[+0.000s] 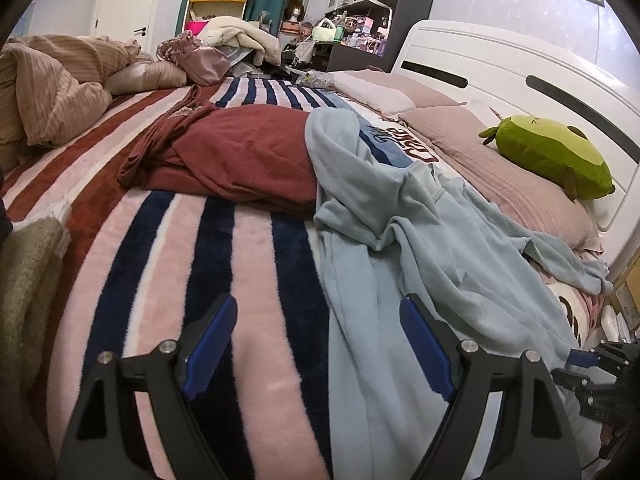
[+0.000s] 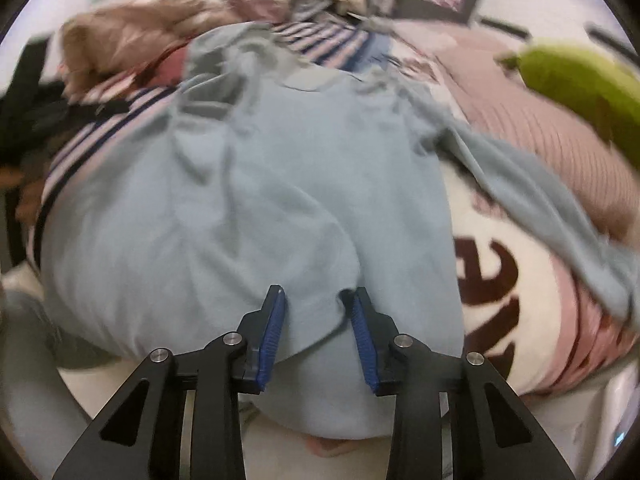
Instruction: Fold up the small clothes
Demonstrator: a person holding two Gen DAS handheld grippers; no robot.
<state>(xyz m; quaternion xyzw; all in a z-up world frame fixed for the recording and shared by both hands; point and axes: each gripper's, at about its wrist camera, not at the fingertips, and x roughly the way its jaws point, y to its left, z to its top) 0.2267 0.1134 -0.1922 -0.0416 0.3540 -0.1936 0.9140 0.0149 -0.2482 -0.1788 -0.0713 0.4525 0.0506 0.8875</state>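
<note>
A light blue sweatshirt (image 1: 404,248) lies rumpled on the striped bed blanket (image 1: 248,264), stretching from near me toward the pillows. My left gripper (image 1: 318,312) is open wide and empty, low over the blanket, its right finger at the sweatshirt's left edge. In the right wrist view the sweatshirt (image 2: 248,200) fills the middle, blurred. My right gripper (image 2: 318,296) has its jaws part open, with the garment's near hem lying between the blue pads (image 2: 272,328). The right gripper also shows in the left wrist view (image 1: 580,364) at the far right edge.
A dark red garment (image 1: 240,156) lies bunched behind the sweatshirt. A green plush toy (image 1: 556,156) rests on pink pillows (image 1: 492,176) by the white headboard (image 1: 500,68). A tan duvet (image 1: 52,88) is heaped at the back left. An olive knit cloth (image 1: 24,280) lies at the left.
</note>
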